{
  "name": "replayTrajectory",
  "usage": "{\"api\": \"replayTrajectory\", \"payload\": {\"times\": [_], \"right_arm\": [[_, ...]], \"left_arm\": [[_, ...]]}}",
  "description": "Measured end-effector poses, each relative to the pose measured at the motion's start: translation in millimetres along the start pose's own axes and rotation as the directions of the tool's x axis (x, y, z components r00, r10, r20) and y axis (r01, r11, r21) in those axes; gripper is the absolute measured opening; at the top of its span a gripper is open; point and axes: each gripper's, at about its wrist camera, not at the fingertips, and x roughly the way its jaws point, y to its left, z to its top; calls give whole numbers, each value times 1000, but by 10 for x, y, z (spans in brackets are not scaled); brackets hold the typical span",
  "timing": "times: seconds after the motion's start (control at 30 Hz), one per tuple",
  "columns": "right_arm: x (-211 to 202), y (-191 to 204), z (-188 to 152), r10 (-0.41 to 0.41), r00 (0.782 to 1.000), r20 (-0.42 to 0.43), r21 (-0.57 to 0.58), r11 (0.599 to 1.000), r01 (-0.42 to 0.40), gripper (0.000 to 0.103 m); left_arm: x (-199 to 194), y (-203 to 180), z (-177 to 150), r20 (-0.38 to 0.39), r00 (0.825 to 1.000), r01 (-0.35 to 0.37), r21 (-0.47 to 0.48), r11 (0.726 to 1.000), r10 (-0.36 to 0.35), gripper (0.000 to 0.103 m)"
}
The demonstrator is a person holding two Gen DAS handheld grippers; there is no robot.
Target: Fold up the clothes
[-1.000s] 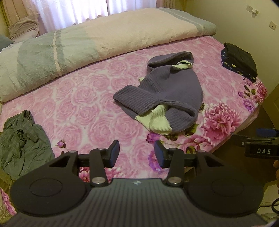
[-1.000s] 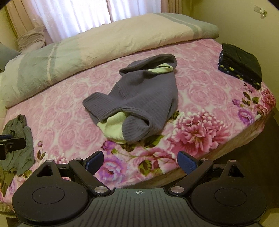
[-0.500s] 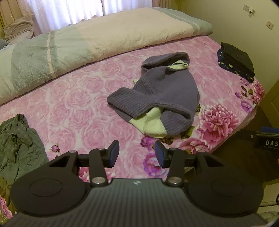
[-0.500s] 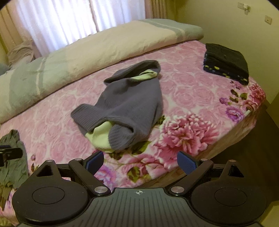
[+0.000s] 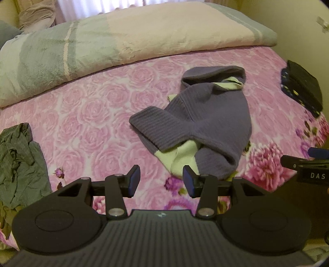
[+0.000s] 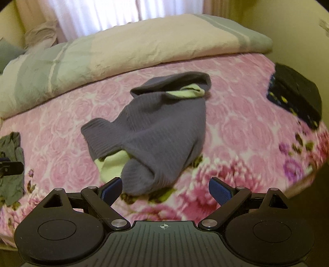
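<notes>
Scanning left to right across the bed [image 5: 86, 115]. Far left: lying crumpled at the edge, grey-green garment [image 5: 18, 164]; filling more of the left view, showing only as a sliver in the right view [image 6: 12, 164]. Behind: running along the far side, folded quilt [image 5: 123, 41]. Centre: lying bunched on the pink floral cover, purple sweater [image 5: 205, 119], pale green lining poking out at the near hem and at the hood end. Sitting right of centre in the left view, dead centre in the right view [image 6: 160, 127]. Far right: resting near the bed corner, dark folded stack [image 5: 302, 88], well apart from the sweater.

Left gripper [image 5: 161, 181]: hovering over the near edge, fingers parted narrowly, holding nothing, right pad lining up with the sweater's green hem; contact not clear. Right gripper [image 6: 165, 190]: hovering just short of the sweater's near end, fingers spread wide, holding nothing.

Showing only in the left view: right gripper's side poking in at the right edge, lettered "DAS". Showing only in the right view: left gripper's fingertip [image 6: 10, 167] poking in at the left edge, plus curtain [image 6: 102, 12] behind the quilt. Right view blurring toward the right side.
</notes>
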Motion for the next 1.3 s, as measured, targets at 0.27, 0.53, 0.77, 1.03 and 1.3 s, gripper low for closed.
{"api": "replayTrajectory", "payload": {"times": [0.27,0.53,0.77,1.03,1.3], "right_arm": [[625,-271,474,31,998,-58,-155,987,-40,94],[1211,52,456,31,993,-110,-248,967,-58,90],[1697,403,396,27,988,-151,-304,950,-73,90],[2131,975,303,-58,990,-125,-273,962,22,90],[2546,1254,346,-177,979,-100,-321,937,137,89]], "left_arm": [[331,-90,309,-14,1000,-29,-134,991,27,41],[579,186,237,-92,995,-50,-200,978,32,41],[989,604,278,-138,990,2,-119,993,-19,41],[1311,1319,527,-122,992,-27,-58,998,19,41],[1533,1631,548,-146,989,-13,-36,999,8,41]]}}
